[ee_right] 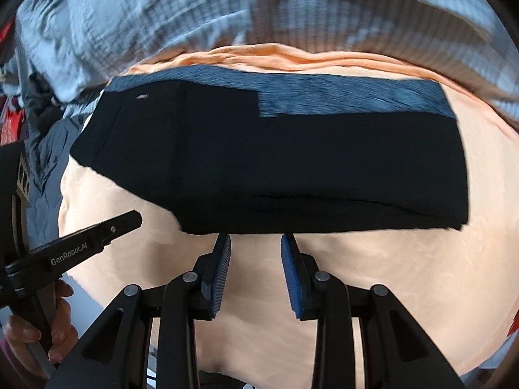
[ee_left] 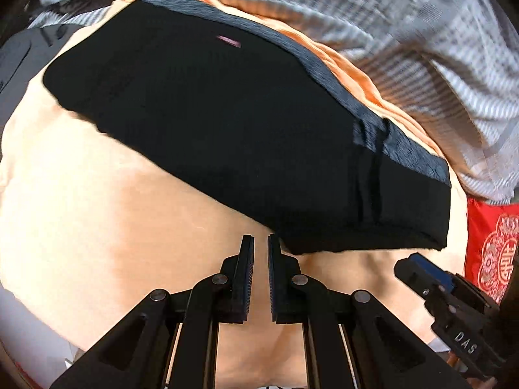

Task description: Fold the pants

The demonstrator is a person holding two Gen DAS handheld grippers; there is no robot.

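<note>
The black pants lie folded in a flat stack on a peach cloth, with a grey-blue band along the far edge. They also show in the right wrist view. My left gripper sits just in front of the stack's near edge, jaws a narrow gap apart and empty. My right gripper is open and empty, just in front of the near edge. The left gripper also shows at the left of the right wrist view, and the right gripper at the right of the left wrist view.
A rumpled blue-grey checked blanket lies behind the peach cloth. A red patterned cushion sits at the right. A hand holds the left gripper's handle.
</note>
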